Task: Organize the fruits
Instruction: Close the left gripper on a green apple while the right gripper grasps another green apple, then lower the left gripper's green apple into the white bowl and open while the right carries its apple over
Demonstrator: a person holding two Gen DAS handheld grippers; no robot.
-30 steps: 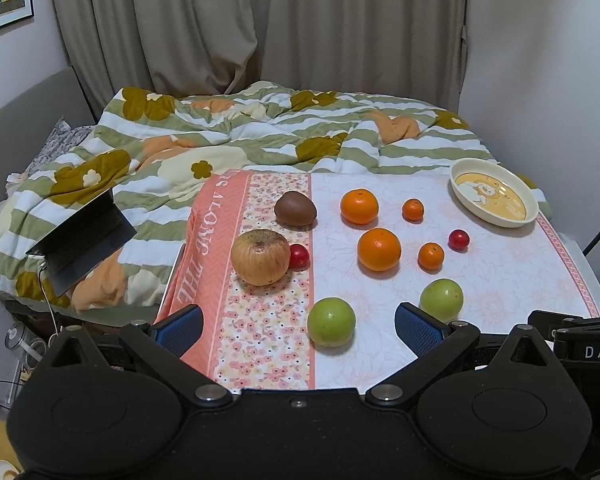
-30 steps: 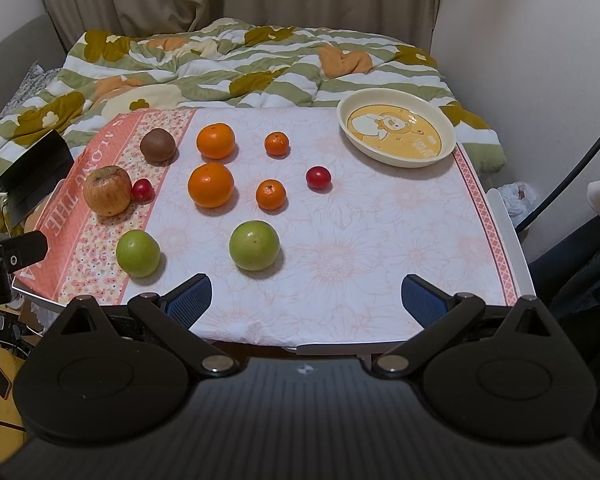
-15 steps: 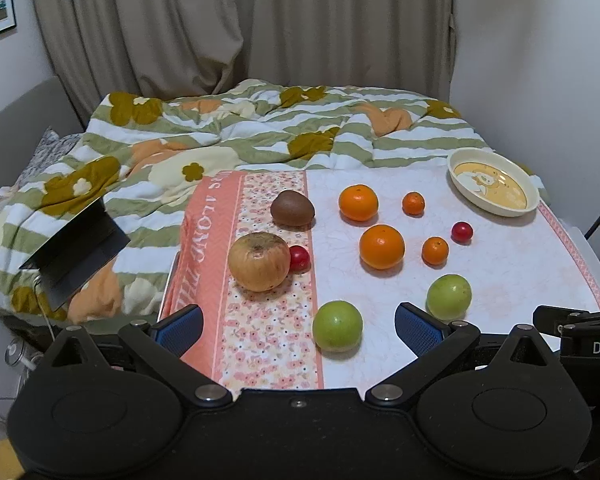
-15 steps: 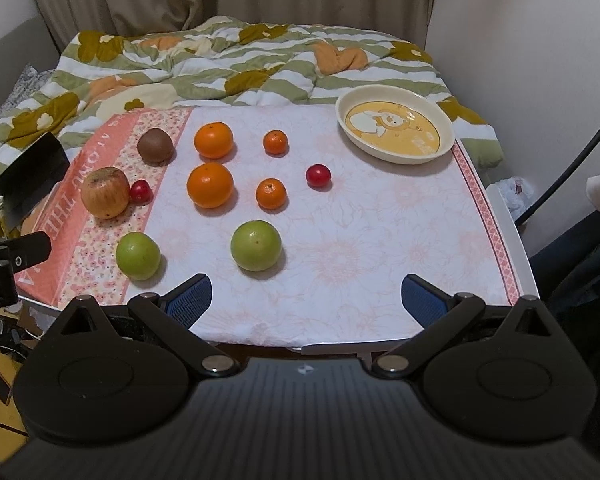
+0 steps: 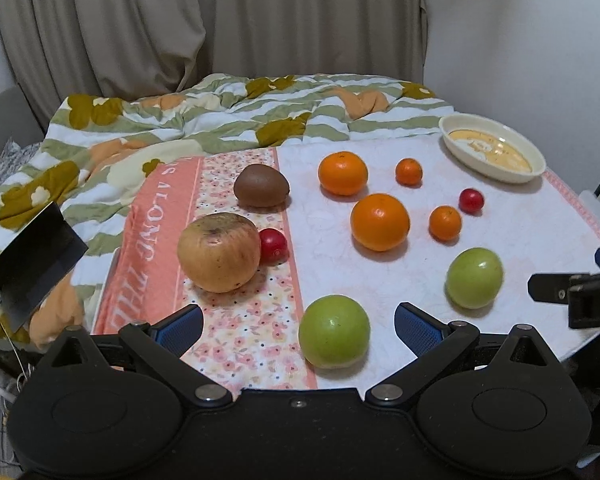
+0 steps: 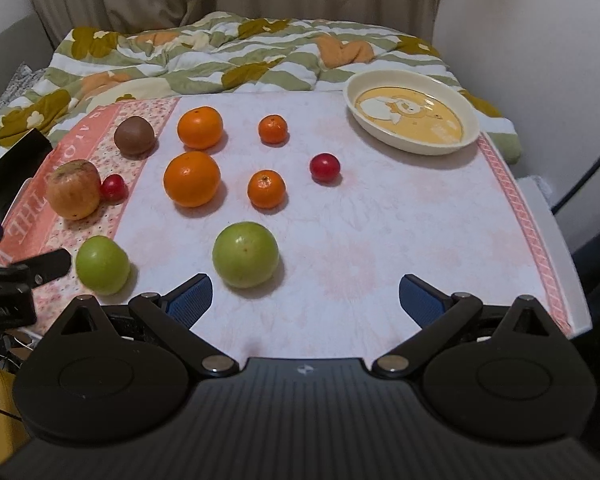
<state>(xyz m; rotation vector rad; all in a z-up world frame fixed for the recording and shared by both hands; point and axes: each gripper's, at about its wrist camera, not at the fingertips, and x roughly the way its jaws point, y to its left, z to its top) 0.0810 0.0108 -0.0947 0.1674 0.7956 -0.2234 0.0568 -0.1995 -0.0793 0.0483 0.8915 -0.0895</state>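
Because the near green fruit point(image 5: 334, 331) lies loose on the floral cloth point(image 5: 244, 336) between the spread, empty fingers of the left gripper point(image 5: 298, 320), an off-centre closure could roll it off the near edge. The right gripper point(image 6: 305, 294) is likewise spread and empty. Since the earlier frames, both grippers have moved closer to the fruits.

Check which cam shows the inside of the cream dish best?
Right wrist. It looks down into the cream dish, so the whole yellow printed floor and full rim show; nothing lies in it. In the left wrist view the dish sits far right, foreshortened, so the print is only a thin band.
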